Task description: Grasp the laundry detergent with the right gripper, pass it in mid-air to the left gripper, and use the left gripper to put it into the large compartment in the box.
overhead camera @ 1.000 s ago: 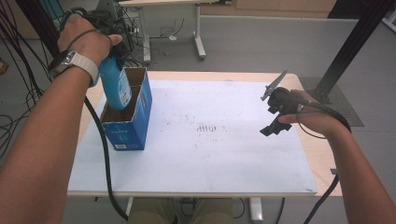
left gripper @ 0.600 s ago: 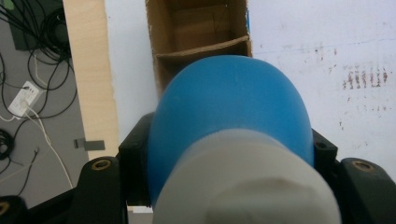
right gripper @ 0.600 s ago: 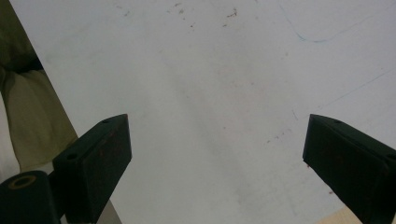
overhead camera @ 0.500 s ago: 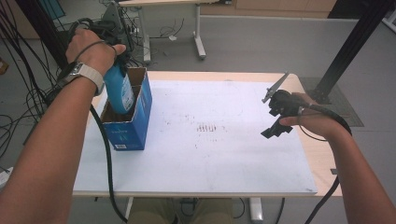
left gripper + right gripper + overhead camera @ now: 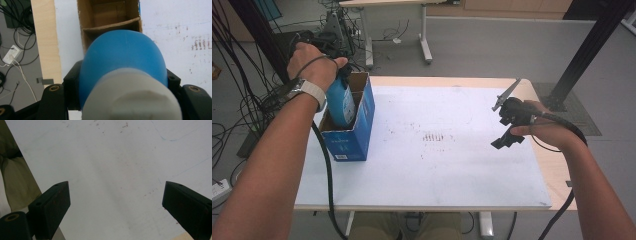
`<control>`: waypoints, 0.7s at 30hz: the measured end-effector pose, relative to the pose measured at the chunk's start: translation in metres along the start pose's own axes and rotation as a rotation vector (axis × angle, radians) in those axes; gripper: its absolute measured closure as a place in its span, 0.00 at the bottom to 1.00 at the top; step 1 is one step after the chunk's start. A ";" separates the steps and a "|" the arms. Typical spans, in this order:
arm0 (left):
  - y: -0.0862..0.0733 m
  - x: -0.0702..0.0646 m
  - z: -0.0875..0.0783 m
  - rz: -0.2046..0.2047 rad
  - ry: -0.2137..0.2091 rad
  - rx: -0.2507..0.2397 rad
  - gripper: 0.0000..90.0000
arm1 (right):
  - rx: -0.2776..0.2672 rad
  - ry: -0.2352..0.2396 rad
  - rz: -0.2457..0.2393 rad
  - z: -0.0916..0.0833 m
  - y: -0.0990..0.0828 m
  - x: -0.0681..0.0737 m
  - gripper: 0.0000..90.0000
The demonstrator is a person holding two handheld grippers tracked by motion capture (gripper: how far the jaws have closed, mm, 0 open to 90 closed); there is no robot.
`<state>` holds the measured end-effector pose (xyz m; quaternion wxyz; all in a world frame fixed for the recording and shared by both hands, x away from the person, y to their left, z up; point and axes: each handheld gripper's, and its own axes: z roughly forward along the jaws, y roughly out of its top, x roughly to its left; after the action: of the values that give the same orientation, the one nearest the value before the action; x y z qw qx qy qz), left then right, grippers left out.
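one blue bottle (image 5: 341, 102) upright, cap up, in box (image 5: 353, 135).

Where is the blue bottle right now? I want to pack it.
In the high view the blue bottle is at the table's left side, held by the left gripper and partly lowered into the open cardboard box.
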<state>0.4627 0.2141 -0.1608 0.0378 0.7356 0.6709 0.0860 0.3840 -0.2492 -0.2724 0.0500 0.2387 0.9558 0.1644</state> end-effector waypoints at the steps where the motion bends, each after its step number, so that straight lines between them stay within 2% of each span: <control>1: 0.000 0.000 0.001 0.008 0.004 -0.002 0.42 | -0.002 0.000 0.002 0.000 0.000 0.000 0.09; 15: -0.003 -0.002 0.021 0.015 -0.001 -0.006 0.42 | -0.003 0.007 0.000 0.003 0.000 0.001 0.09; 21: -0.005 -0.002 0.030 0.023 0.011 -0.016 0.42 | -0.002 0.009 0.009 0.004 -0.003 -0.001 0.09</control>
<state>0.4631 0.2146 -0.1914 0.0390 0.7423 0.6619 0.0961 0.3837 -0.2512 -0.2774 0.0451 0.2423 0.9547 0.1667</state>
